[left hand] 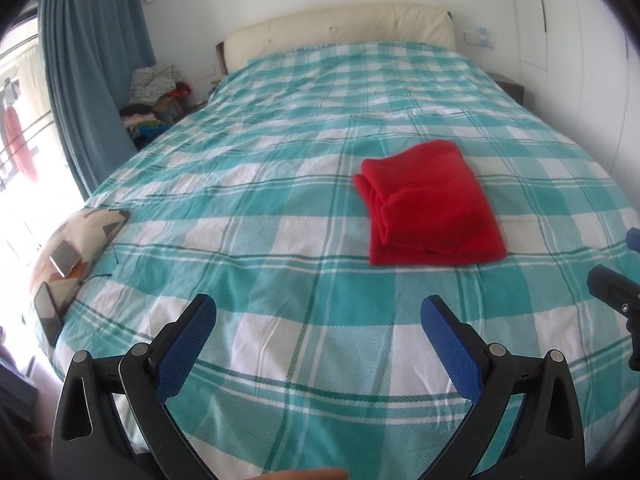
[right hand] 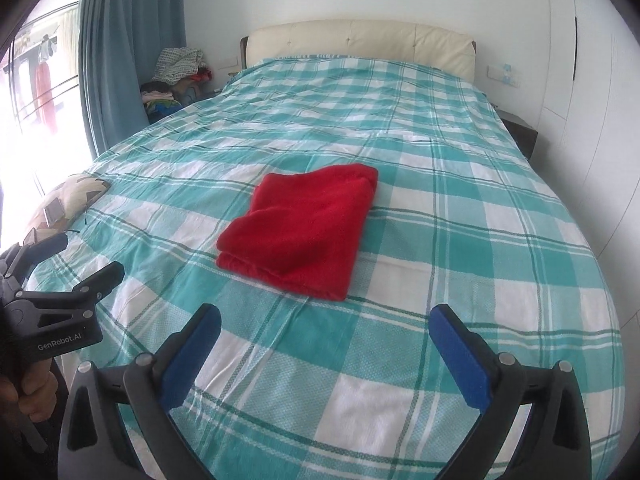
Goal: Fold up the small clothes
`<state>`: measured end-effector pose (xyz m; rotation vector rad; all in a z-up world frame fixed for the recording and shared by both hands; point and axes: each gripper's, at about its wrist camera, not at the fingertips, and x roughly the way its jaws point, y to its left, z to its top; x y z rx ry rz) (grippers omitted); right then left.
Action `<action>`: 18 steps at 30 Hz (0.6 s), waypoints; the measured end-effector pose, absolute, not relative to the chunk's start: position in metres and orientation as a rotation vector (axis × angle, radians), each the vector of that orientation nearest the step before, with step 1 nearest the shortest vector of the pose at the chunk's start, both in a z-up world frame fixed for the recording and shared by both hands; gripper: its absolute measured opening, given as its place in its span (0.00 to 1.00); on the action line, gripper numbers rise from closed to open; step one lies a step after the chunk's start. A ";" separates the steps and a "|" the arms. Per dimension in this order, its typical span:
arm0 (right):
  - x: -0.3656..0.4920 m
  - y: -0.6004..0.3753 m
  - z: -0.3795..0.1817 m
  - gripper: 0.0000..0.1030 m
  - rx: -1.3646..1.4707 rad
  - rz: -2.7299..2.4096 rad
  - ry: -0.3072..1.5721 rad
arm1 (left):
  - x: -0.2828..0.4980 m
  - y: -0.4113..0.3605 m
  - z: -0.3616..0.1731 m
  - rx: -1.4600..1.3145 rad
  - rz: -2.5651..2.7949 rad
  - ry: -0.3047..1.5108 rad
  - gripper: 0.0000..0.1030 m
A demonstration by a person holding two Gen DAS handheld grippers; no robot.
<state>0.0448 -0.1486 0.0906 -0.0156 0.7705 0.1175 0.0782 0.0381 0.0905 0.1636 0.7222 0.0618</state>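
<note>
A folded red garment (left hand: 432,204) lies flat on the checked bed (left hand: 260,200), at one o'clock from the left claw (left hand: 318,312). Both claws, left and right (right hand: 326,320), hover apart, holding nothing.

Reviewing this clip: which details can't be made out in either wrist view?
- Red garment: its type; the folds hide its shape in both views.
- Right gripper: cut off by the left view's right edge.
- Clothes pile beside the curtain: items too small and distant.
- Flat devices on the pillow: washed out by window glare.
</note>
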 end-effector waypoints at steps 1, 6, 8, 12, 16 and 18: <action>0.040 -0.149 0.090 0.99 -0.014 0.115 0.783 | 0.074 0.038 0.091 0.165 0.066 0.721 1.00; 0.019 -0.146 0.097 0.99 -0.021 0.120 0.809 | 0.057 0.029 0.095 0.156 0.024 0.733 1.00; 0.013 -0.144 0.103 0.99 -0.028 0.124 0.807 | 0.053 0.026 0.095 0.152 0.011 0.738 1.00; 0.004 -0.141 0.108 0.99 -0.056 0.103 0.816 | 0.048 0.023 0.094 0.136 -0.001 0.758 1.00; -0.002 -0.142 0.110 0.99 -0.061 0.083 0.823 | 0.046 0.024 0.097 0.117 0.006 0.767 1.00; -0.003 -0.145 0.111 0.99 -0.052 0.077 0.822 | 0.046 0.024 0.098 0.118 0.004 0.767 1.00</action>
